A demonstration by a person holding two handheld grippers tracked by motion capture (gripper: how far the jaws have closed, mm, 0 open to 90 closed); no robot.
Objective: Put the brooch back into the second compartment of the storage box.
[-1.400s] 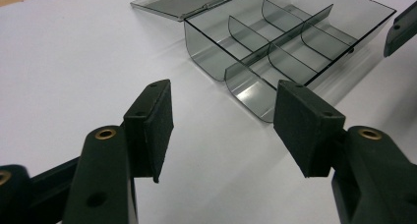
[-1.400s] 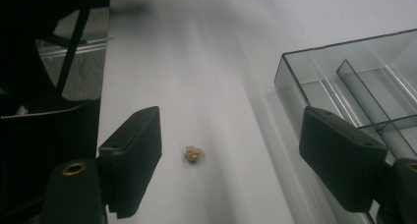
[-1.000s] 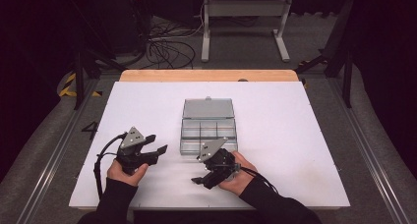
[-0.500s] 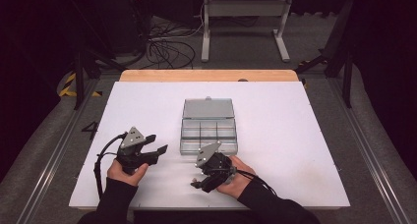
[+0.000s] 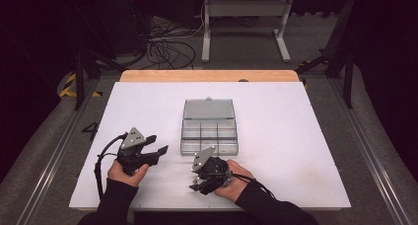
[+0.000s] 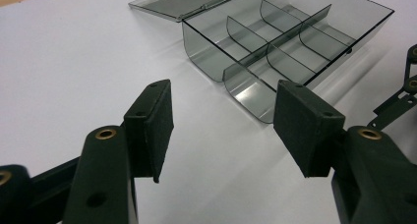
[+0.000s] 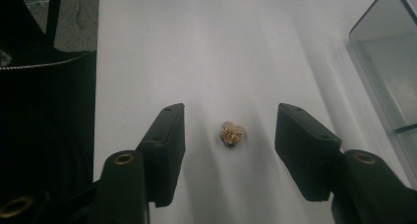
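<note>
Right gripper (image 7: 228, 123), low in the centre of the high view, hangs over a small gold piece (image 7: 232, 134) lying on the white table (image 5: 296, 136); its jaws have just been closing, yet both pads stand clear of the piece, which sits between them at mid-frame in the right gripper view. A clear box (image 7: 393, 76) edges into that view's right side. Left gripper (image 5: 156, 144), at lower left of the high view, is spread with nothing between its pads and points toward the box (image 5: 209, 131), which sits at the centre of the table with its lid laid back. In the left gripper view the box's compartments fill the upper right, just beyond the right-hand pad.
</note>
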